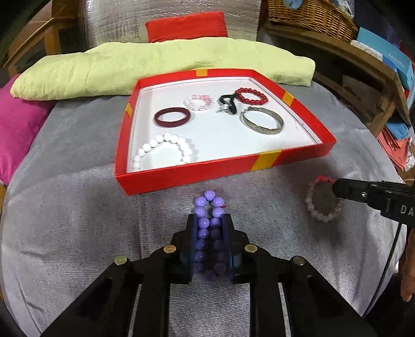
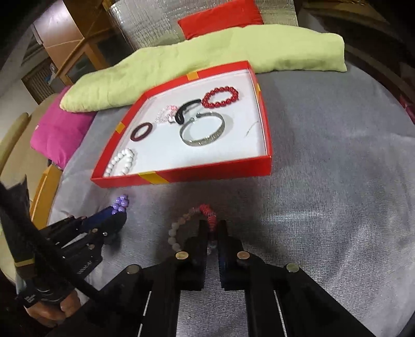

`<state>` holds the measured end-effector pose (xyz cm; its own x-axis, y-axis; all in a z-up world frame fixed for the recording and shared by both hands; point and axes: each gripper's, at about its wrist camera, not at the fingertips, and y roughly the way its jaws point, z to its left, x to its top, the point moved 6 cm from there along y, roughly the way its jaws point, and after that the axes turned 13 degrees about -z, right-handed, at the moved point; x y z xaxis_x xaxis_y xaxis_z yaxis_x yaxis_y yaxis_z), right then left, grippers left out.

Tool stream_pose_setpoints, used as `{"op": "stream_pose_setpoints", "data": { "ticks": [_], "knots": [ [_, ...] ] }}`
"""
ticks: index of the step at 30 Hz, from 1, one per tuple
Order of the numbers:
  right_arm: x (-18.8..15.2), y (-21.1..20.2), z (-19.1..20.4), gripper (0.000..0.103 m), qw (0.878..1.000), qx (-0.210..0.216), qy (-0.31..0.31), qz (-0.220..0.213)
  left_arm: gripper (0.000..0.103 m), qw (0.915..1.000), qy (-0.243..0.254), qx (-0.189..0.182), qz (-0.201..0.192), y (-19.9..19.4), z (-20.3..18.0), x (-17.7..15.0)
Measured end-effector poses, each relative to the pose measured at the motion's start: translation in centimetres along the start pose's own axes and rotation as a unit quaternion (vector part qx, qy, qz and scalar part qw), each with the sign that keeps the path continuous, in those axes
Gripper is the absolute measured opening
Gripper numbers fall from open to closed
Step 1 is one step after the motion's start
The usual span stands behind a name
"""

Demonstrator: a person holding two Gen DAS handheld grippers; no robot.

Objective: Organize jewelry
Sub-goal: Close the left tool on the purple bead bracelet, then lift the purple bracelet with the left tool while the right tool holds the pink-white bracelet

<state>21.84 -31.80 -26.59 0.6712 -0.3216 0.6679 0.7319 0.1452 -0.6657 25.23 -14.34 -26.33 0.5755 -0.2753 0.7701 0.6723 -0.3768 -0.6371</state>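
The purple round-bead bracelet (image 1: 209, 223) is squeezed flat by the left gripper (image 1: 209, 216). The pale pink bead bracelet with a red stretch (image 2: 193, 223) is pinched by the right gripper (image 2: 213, 224), just in front of the shallow red cardboard tray (image 1: 197, 175).

Glossy purple beads (image 1: 209, 204), shiny metal bangle (image 1: 262, 120), matt grey woven cloth (image 1: 77, 207), wicker basket (image 1: 311, 15)

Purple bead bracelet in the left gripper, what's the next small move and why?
Probably lift it and carry it forward over the red box. The left gripper is shut on the purple bead bracelet, just short of the box's near wall, and bare white floor shows near the silver bangle.
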Motion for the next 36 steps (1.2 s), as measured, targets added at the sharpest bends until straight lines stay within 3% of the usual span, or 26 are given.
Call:
{"op": "stream_pose_setpoints", "data": {
  "ticks": [6,16,23,27,30,32,36],
  "knots": [
    [0.6,-0.8,0.4,0.008,1.0,0.02,0.017,-0.015,0.02,0.9997,-0.004,0.015,-0.021,-1.5,0.6,0.9],
    [0.1,0.1,-0.2,0.008,1.0,-0.001,0.023,0.002,0.02,0.9977,0.011,0.058,-0.034,-2.3,0.5,1.2],
    [-0.1,0.6,-0.9,0.011,0.999,-0.021,0.029,0.007,0.02,0.9968,0.022,0.067,-0.037,-2.4,0.3,1.2],
    [-0.3,0.7,-1.1,0.038,0.999,-0.03,0.024,0.006,0.02,0.9964,0.021,0.071,-0.041,-2.5,0.3,1.3],
    [-0.6,1.3,-0.8,0.038,0.999,-0.035,-0.003,0.007,0.02,0.9961,0.022,0.073,-0.043,-2.7,0.2,1.3],
    [-0.8,1.6,-0.4,0.038,0.998,-0.046,-0.032,0.004,0.02,0.996,0.023,0.073,-0.046,-2.9,0.1,1.4],
    [-1.2,1.6,0.3,0.011,0.994,-0.072,-0.083,-0.003,0.02,0.9955,0.025,0.076,-0.051,-3.1,0.2,1.5]
  ]
}}
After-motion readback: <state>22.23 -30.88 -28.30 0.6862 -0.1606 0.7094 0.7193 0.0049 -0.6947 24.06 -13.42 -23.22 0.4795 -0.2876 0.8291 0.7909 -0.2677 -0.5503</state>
